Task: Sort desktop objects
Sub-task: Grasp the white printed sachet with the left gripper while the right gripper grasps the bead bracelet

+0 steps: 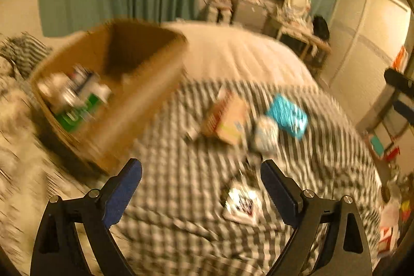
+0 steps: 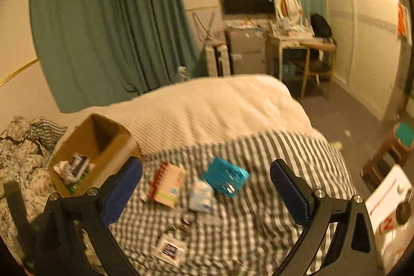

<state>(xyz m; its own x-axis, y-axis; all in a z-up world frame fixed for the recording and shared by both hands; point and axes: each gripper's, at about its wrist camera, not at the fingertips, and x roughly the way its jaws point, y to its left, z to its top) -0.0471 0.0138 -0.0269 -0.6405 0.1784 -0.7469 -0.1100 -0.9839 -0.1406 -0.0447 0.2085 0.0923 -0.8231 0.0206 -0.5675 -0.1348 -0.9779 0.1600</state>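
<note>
Now both grippers — left [image 1: 201, 171], right [image 2: 206, 171] — wide apart, empty; 1 box [image 2: 113, 146].

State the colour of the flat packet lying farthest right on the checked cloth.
Bright turquoise blue packet; the right wrist view shows it best.

Black, curved, open-framed left gripper [image 1: 201, 173] with blue rectangular finger pads [image 1: 124, 194] and silver round screws (two per finger). Matching black right gripper [image 2: 206, 173], same blue pads [image 2: 120, 192].

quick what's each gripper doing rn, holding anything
left gripper: open, holding nothing.
right gripper: open, holding nothing.
</note>
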